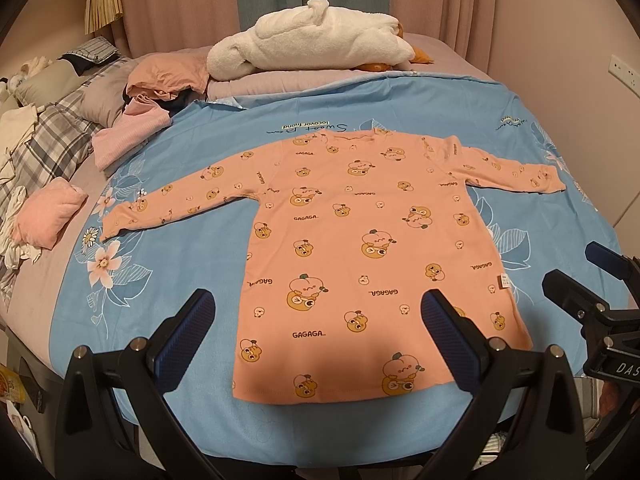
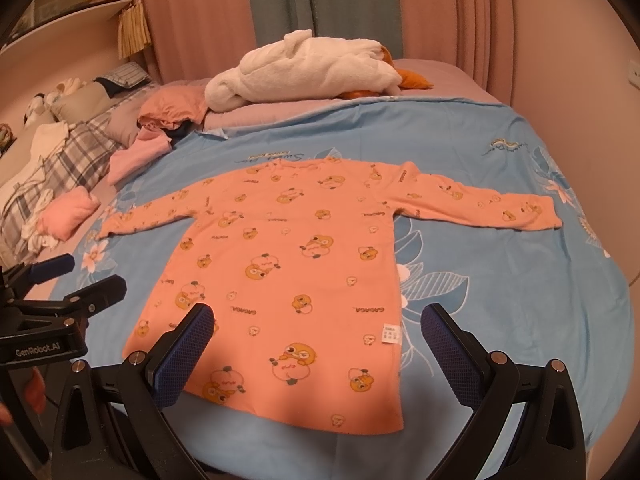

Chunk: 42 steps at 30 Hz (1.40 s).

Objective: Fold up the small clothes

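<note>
A small orange long-sleeved shirt [image 1: 344, 240] [image 2: 296, 264] with cartoon prints lies spread flat on the blue bedcover [image 1: 192, 272] [image 2: 500, 280], both sleeves stretched out sideways, hem toward me. My left gripper [image 1: 318, 312] hovers open above the hem, holding nothing. My right gripper [image 2: 318, 326] is open too, over the hem's right part, with nothing between its fingers. Each gripper shows at the edge of the other's view: the right gripper [image 1: 576, 276] and the left gripper [image 2: 88, 276].
A white plush toy [image 1: 316, 40] [image 2: 304, 68] lies at the far end of the bed. Loose clothes [image 1: 132, 136], a pink folded item [image 1: 48, 216] and plaid bedding [image 1: 52, 140] crowd the left side. Curtains hang behind. A hand [image 2: 32, 396] shows at lower left.
</note>
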Each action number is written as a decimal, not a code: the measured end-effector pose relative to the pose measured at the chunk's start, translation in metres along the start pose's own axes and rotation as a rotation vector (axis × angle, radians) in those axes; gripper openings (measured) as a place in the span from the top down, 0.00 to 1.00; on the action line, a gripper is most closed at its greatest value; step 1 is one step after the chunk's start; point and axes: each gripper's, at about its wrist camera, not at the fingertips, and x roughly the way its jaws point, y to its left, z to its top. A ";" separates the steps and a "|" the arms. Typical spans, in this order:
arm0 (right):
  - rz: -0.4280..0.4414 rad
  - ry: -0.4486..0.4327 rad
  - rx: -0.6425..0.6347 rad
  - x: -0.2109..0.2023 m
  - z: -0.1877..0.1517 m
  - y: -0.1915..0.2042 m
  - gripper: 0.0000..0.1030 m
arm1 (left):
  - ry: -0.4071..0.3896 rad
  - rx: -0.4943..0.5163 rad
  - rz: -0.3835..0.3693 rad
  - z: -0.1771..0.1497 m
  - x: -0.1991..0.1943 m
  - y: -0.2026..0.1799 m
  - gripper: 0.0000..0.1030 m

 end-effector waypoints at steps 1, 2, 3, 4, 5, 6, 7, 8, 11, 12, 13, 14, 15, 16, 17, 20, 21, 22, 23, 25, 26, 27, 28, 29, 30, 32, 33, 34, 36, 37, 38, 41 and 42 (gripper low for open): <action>0.001 0.000 0.000 0.000 0.000 0.001 0.01 | 0.000 0.000 0.000 0.000 0.000 0.000 0.00; 0.002 0.000 0.000 0.000 0.000 0.000 0.01 | 0.000 0.001 0.001 0.000 0.000 0.000 0.00; 0.002 -0.001 0.000 0.000 0.000 0.000 0.01 | 0.000 0.001 0.000 0.000 0.000 0.000 0.00; 0.001 0.000 0.000 0.000 0.000 0.000 0.01 | 0.000 0.001 0.000 0.000 0.000 0.000 0.00; 0.000 0.001 0.001 0.000 0.000 0.000 0.01 | 0.000 0.001 -0.001 0.000 0.000 0.000 0.00; 0.001 0.000 0.001 0.000 0.000 0.000 0.01 | 0.001 0.001 0.000 -0.001 0.000 0.000 0.00; 0.001 0.001 0.002 0.000 0.000 0.001 0.01 | 0.001 0.001 0.000 0.000 0.000 0.000 0.00; 0.001 0.000 0.002 0.000 0.000 0.001 0.01 | 0.002 0.001 0.000 -0.001 0.000 0.000 0.00; 0.001 0.001 0.002 0.000 0.000 0.001 0.01 | 0.003 0.001 0.000 -0.001 0.001 0.000 0.00; 0.002 0.000 0.002 0.000 0.000 0.000 0.01 | 0.003 0.001 0.000 -0.001 0.001 0.000 0.00; 0.002 0.001 0.003 0.000 0.000 0.002 0.01 | 0.003 0.001 0.000 -0.001 0.001 0.000 0.00; 0.001 0.001 0.002 0.000 0.000 0.000 0.01 | 0.003 0.001 0.000 -0.001 0.001 0.000 0.00; 0.001 0.001 0.002 0.000 0.000 0.000 0.01 | 0.003 0.001 0.000 -0.001 0.001 0.000 0.00; 0.002 0.001 0.001 0.000 0.000 0.002 0.01 | 0.004 0.001 0.000 -0.001 0.001 0.000 0.00; 0.002 0.001 0.002 0.000 0.000 0.000 0.01 | 0.004 0.000 0.000 -0.001 0.001 0.000 0.00; 0.002 0.002 0.002 0.000 0.000 0.000 0.01 | 0.009 -0.001 -0.001 -0.004 0.003 0.000 0.00; 0.002 0.004 0.003 0.000 0.000 0.001 0.01 | 0.012 -0.002 -0.001 -0.005 0.004 0.000 0.00; 0.004 0.005 0.003 0.001 -0.001 0.001 0.01 | 0.015 -0.003 0.000 -0.006 0.005 0.001 0.00; 0.005 0.007 0.004 0.002 -0.002 0.001 0.01 | 0.019 -0.005 0.000 -0.008 0.007 0.001 0.00; 0.010 0.011 0.009 0.004 -0.003 0.000 0.01 | 0.030 -0.015 -0.005 -0.009 0.013 0.004 0.00; 0.015 0.012 0.014 0.005 -0.004 -0.001 0.01 | 0.034 -0.023 -0.010 -0.008 0.016 0.005 0.00; 0.024 0.012 0.021 0.007 -0.004 -0.002 0.01 | 0.041 -0.038 -0.020 -0.009 0.019 0.008 0.00; 0.037 0.010 0.029 0.009 -0.004 -0.004 0.01 | 0.045 -0.051 -0.025 -0.007 0.021 0.009 0.00; 0.061 0.006 0.042 0.009 -0.005 -0.006 0.01 | 0.048 -0.065 -0.031 -0.006 0.024 0.009 0.00; 0.089 0.000 0.056 0.009 -0.005 -0.009 0.01 | 0.053 -0.083 -0.038 -0.006 0.030 0.012 0.00; 0.163 -0.017 0.097 0.013 -0.006 -0.017 0.01 | 0.068 -0.100 -0.050 -0.005 0.041 0.013 0.00; 0.191 -0.022 0.117 0.016 -0.007 -0.021 0.01 | 0.084 -0.107 -0.054 -0.005 0.048 0.013 0.00; 0.213 -0.023 0.138 0.021 -0.009 -0.026 0.01 | 0.113 -0.118 -0.062 -0.006 0.058 0.014 0.00; 0.228 0.002 0.177 0.035 -0.012 -0.035 0.01 | 0.146 -0.132 -0.086 -0.005 0.075 0.013 0.00; 0.224 0.023 0.197 0.043 -0.014 -0.040 0.01 | 0.161 -0.138 -0.095 -0.006 0.083 0.013 0.00; 0.220 0.041 0.224 0.052 -0.017 -0.047 0.01 | 0.174 -0.141 -0.104 -0.005 0.089 0.012 0.00; 0.194 0.041 0.292 0.066 -0.021 -0.072 0.01 | 0.196 -0.149 -0.132 -0.003 0.106 0.009 0.00; 0.179 0.028 0.313 0.070 -0.021 -0.082 0.01 | 0.198 -0.148 -0.142 0.000 0.113 0.007 0.00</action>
